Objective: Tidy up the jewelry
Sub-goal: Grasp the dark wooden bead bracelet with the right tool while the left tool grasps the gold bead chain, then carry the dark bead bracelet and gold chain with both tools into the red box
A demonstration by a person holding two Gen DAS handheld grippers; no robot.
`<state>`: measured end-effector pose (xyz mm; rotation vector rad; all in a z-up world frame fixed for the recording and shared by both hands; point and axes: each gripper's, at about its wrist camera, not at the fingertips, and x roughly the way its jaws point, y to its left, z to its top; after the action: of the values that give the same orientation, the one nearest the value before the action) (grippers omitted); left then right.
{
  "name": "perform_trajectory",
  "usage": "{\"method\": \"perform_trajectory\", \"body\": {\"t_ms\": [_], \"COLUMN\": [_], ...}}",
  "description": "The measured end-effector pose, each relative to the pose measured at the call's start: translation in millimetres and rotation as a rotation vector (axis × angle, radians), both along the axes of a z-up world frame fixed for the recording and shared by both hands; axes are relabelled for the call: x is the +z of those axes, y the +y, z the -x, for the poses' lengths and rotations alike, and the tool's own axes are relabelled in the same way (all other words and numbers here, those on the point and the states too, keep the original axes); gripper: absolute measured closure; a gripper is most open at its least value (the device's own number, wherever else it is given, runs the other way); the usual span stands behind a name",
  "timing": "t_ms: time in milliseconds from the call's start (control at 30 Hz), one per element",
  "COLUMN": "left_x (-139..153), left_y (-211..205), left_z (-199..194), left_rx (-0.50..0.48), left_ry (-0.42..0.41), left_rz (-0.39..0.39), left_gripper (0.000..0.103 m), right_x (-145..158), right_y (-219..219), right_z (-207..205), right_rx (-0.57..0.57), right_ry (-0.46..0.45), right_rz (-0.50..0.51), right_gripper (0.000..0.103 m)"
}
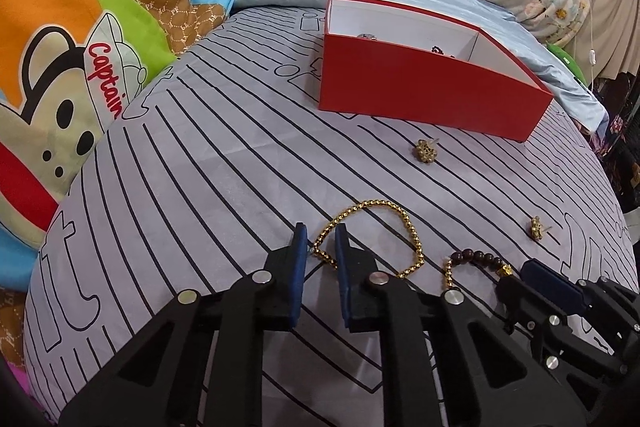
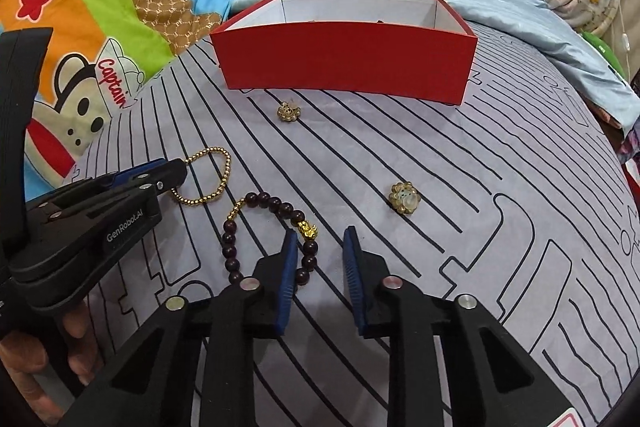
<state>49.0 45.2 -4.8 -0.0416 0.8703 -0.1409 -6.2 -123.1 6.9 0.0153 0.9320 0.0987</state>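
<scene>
Left wrist view: my left gripper (image 1: 320, 239) sits low on the bed (image 1: 200, 167), its fingers spread either side of the gold bead chain (image 1: 370, 205), placed to pinch it. My right gripper (image 2: 320, 241) is also spread, straddling one side of the dark bead bracelet (image 2: 276, 205), nothing pinched. The red box (image 2: 344, 61) waits toward the bed's far edge with some pieces inside; two flower earrings (image 2: 289, 111) lie loose between.
</scene>
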Motion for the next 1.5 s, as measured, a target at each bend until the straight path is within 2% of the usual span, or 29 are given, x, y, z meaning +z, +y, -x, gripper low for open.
{"method": "perform_trajectory", "body": {"t_ms": [133, 467, 567, 800, 1100, 1500], "left_x": [0, 0, 0, 1, 8, 40], "left_y": [-2, -4, -4, -10, -10, -14], "left_z": [0, 0, 0, 5, 13, 23], "left_rx": [-0.004, -0.004, -0.002, -0.010, -0.025, -0.057], "left_ry": [-0.001, -0.002, -0.003, 0.002, 0.038, 0.006], "left_rz": [-0.010, -0.022, -0.026, -0.040, 0.019, 0.059], "left_gripper": [0.091, 0.091, 0.096, 0.098, 0.098, 0.098], "right_x": [0, 0, 1, 9, 24, 54], "right_y": [-1, -12, -16, -30, -44, -52], "right_z": [-1, 6, 8, 14, 17, 22], "right_rx": [-0.003, -0.030, -0.040, -0.067, -0.087, -0.096], "right_ry": [-0.001, -0.006, -0.002, -0.006, -0.037, -0.101], "right_rz": [0.008, -0.023, -0.036, -0.064, -0.086, -0.105], "right_gripper": [0.095, 0.096, 0.096, 0.096, 0.096, 0.096]}}
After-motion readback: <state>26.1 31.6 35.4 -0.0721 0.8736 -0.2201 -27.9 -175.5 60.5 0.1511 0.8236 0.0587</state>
